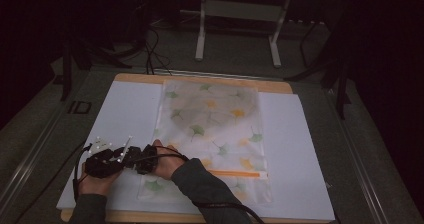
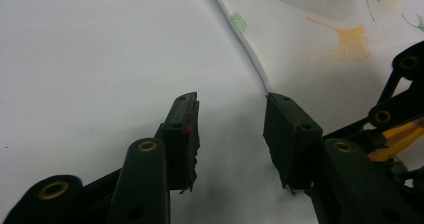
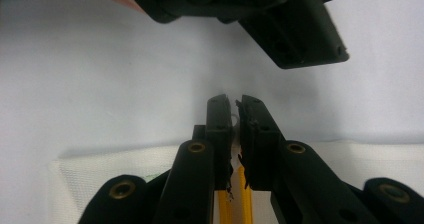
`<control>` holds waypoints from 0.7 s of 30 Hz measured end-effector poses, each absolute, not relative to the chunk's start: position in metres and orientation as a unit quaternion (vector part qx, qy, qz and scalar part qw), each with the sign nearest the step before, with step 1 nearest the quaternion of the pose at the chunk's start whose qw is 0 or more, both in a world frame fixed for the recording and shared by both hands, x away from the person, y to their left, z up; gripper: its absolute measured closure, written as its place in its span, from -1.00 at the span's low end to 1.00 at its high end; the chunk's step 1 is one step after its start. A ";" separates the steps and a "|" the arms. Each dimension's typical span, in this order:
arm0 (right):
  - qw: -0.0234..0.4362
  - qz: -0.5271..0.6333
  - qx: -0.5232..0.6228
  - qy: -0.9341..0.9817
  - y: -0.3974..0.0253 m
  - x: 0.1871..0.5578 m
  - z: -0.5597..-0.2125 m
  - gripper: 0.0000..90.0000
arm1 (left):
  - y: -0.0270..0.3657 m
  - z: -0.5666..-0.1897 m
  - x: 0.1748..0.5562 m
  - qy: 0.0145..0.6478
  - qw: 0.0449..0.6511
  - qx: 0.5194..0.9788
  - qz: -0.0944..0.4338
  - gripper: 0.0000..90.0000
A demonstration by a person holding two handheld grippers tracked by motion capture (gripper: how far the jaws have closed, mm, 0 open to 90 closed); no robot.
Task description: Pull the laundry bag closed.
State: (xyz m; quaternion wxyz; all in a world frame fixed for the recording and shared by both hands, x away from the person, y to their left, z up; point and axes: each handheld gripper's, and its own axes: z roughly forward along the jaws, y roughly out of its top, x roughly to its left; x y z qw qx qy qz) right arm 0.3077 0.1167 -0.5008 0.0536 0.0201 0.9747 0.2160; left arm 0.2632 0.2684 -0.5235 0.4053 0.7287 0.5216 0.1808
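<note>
The bag (image 1: 212, 134) lies on a white sheet (image 1: 125, 114) with bare margins on both sides. It is translucent, printed with ginkgo leaves (green and orange), with an orange zip strip (image 1: 237, 173). The right gripper (image 3: 234, 104) pinches its near left edge, seemingly at the zip; the left gripper (image 2: 230, 109) gapes just beside it

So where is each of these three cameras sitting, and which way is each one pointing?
High view: above the person's side, looking forward and down on the white board; forearms and both hands show.
Left gripper view: rides the left gripper, jaws apart, facing the leaf-print bag's edge.
Right gripper view: rides the right gripper, jaws closed on the bag's edge.
All three share the bag.
</note>
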 end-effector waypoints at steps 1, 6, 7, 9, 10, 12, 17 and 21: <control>0.054 0.216 0.020 0.975 0.117 0.308 -0.501 0.85 | 0.268 -0.524 0.263 0.522 0.405 0.729 0.181 0.28; 0.053 0.221 0.019 0.974 0.114 0.307 -0.497 0.88 | 0.268 -0.523 0.263 0.522 0.406 0.728 0.181 0.28; 0.053 0.221 0.019 0.974 0.114 0.307 -0.497 0.88 | 0.268 -0.523 0.263 0.522 0.406 0.728 0.181 0.28; 0.053 0.223 0.019 0.973 0.112 0.308 -0.497 0.88 | 0.268 -0.523 0.263 0.522 0.406 0.728 0.181 0.28; 0.053 0.223 0.019 0.973 0.112 0.307 -0.496 0.88 | 0.269 -0.523 0.263 0.522 0.406 0.728 0.181 0.28; 0.051 0.226 0.019 0.973 0.110 0.307 -0.496 0.88 | 0.269 -0.524 0.263 0.522 0.405 0.728 0.182 0.28; 0.053 0.227 0.016 0.972 0.107 0.305 -0.494 0.89 | 0.268 -0.524 0.263 0.522 0.404 0.729 0.183 0.28; 0.055 0.228 0.018 0.972 0.102 0.305 -0.492 0.89 | 0.268 -0.524 0.263 0.523 0.403 0.729 0.183 0.28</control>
